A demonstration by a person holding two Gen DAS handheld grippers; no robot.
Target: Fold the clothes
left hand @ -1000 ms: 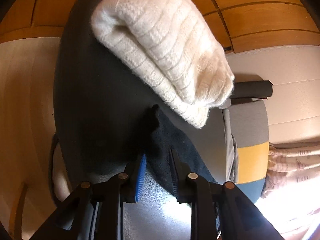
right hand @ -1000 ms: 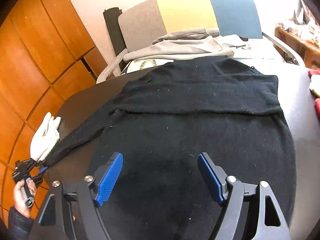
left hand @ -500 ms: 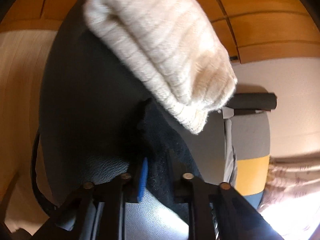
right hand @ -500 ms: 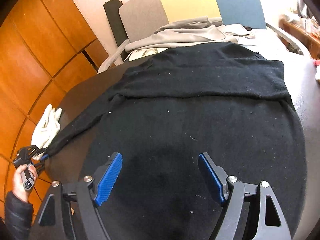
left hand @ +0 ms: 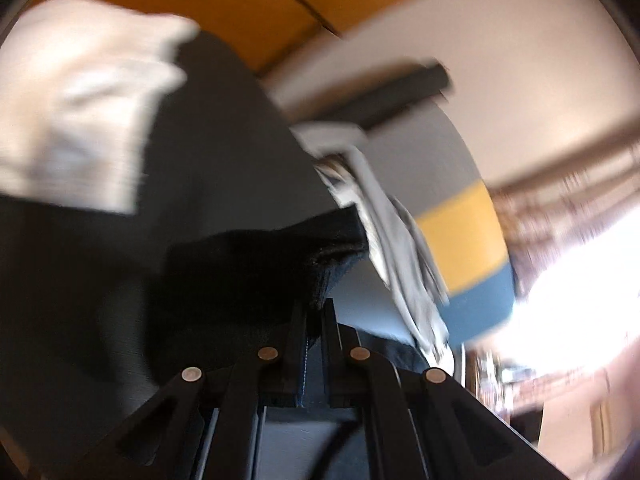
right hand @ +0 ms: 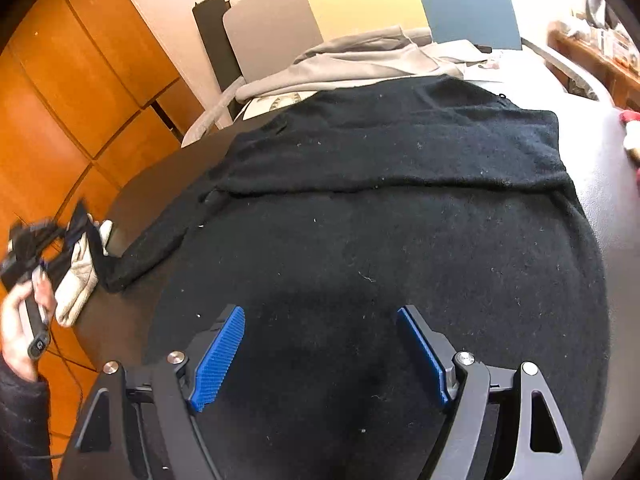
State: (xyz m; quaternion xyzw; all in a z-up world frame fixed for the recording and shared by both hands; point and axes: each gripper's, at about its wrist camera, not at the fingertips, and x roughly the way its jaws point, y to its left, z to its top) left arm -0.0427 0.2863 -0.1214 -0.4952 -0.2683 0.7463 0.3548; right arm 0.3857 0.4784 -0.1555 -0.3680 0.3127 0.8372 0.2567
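Note:
A black sweater (right hand: 380,240) lies spread over the dark round table (right hand: 132,208), its far part folded over. One long sleeve (right hand: 160,240) runs off to the left. My left gripper (left hand: 315,308) is shut on that sleeve's cuff (left hand: 272,272) and holds it off the table; the left wrist view is blurred by motion. From the right wrist view, the left gripper (right hand: 82,224) shows at the far left, in a person's hand (right hand: 20,320). My right gripper (right hand: 320,344) hangs open over the sweater's near part, nothing between its blue pads (right hand: 218,360).
A folded cream knit (right hand: 78,276) lies at the table's left edge, beside the lifted cuff. Grey clothes (right hand: 360,64) are heaped at the far side against a grey, yellow and blue chair back (right hand: 360,0). Wooden cabinets (right hand: 60,100) stand on the left.
My left gripper closed on the black sleeve's cuff, then lifted it, rolling and swinging right. The right gripper stayed open over the sweater.

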